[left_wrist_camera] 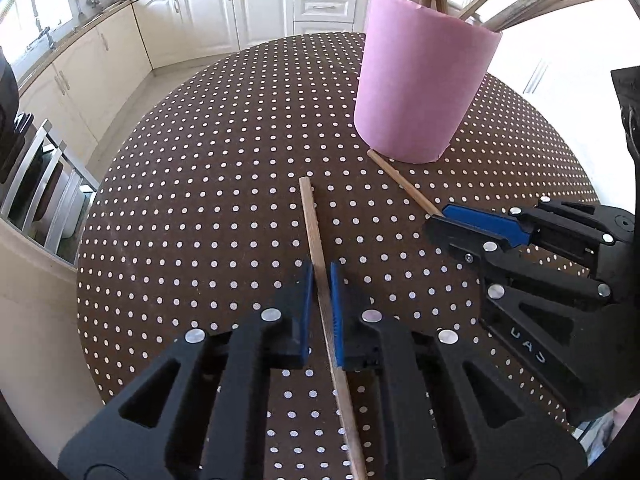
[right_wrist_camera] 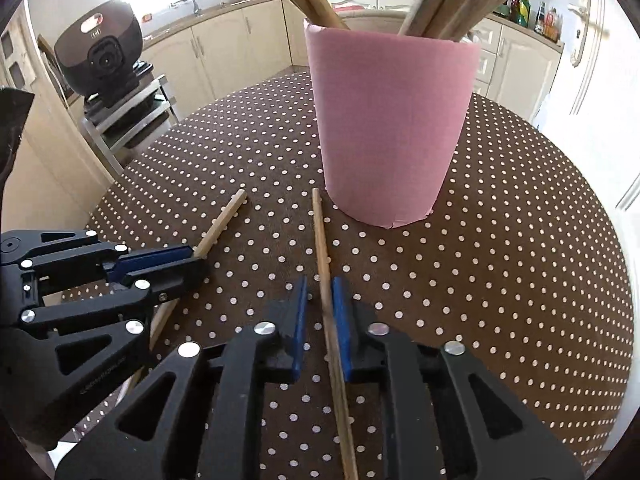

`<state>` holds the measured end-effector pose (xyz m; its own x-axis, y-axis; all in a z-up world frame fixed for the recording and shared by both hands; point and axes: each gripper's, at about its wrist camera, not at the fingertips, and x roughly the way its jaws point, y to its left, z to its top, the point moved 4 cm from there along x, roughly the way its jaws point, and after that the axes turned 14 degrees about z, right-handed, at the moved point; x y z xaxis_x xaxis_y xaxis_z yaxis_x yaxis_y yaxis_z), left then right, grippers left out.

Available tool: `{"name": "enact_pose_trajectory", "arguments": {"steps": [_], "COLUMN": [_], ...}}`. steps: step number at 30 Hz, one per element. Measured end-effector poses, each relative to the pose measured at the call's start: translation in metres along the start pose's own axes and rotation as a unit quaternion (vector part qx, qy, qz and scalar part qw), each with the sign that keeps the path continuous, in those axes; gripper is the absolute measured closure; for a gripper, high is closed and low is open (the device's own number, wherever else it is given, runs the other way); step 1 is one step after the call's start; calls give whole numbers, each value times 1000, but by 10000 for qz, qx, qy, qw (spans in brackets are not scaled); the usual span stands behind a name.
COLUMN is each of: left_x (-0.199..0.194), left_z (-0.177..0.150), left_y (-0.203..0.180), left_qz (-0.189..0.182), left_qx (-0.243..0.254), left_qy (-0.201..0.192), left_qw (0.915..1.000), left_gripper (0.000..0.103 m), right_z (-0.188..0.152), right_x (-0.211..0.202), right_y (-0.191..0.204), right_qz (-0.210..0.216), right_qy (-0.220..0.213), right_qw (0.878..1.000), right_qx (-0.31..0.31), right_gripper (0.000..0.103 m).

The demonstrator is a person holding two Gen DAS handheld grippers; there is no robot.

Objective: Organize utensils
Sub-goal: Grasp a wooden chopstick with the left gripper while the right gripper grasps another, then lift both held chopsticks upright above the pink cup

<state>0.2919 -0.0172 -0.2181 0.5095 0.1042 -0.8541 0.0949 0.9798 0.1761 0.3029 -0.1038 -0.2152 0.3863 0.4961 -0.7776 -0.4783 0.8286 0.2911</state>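
A pink cup (left_wrist_camera: pixel 420 88) stands on the brown polka-dot table (left_wrist_camera: pixel 200 200) with several wooden sticks in it; it also shows in the right wrist view (right_wrist_camera: pixel 388 132). Two loose wooden sticks lie on the table. My left gripper (left_wrist_camera: pixel 321 284) straddles one stick (left_wrist_camera: pixel 316 240), jaws narrowly apart, a small gap on the left side. My right gripper (right_wrist_camera: pixel 320 300) straddles the other stick (right_wrist_camera: pixel 322 248) the same way, its tip near the cup's base. Each gripper shows in the other's view: the right gripper (left_wrist_camera: pixel 444 220) and the left gripper (right_wrist_camera: pixel 192 258).
Cream kitchen cabinets (left_wrist_camera: pixel 224 12) and a counter run behind the table. A dark appliance (right_wrist_camera: pixel 100 56) sits on a metal rack at the left. A white door (right_wrist_camera: pixel 592 60) is at the right. The table's round edge falls away on all sides.
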Motion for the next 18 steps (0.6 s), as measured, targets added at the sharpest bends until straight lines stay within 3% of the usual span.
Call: {"name": "enact_pose_trajectory", "arguments": {"steps": [9, 18], "left_x": [-32, -94], "left_z": [-5, -17], "left_y": [12, 26], "left_qz": [-133, -270], "left_qx": [-189, -416], "left_qy": [-398, -1117], "left_qw": [9989, 9925], "left_gripper": [96, 96], "right_z": [-5, -14], "right_x": [-30, -92], "right_y": [11, 41], "right_qz": [162, 561], "right_qy": [-369, -1248], "right_qw": [9991, 9900], "right_qx": [-115, -356], "right_gripper": [99, 99]}}
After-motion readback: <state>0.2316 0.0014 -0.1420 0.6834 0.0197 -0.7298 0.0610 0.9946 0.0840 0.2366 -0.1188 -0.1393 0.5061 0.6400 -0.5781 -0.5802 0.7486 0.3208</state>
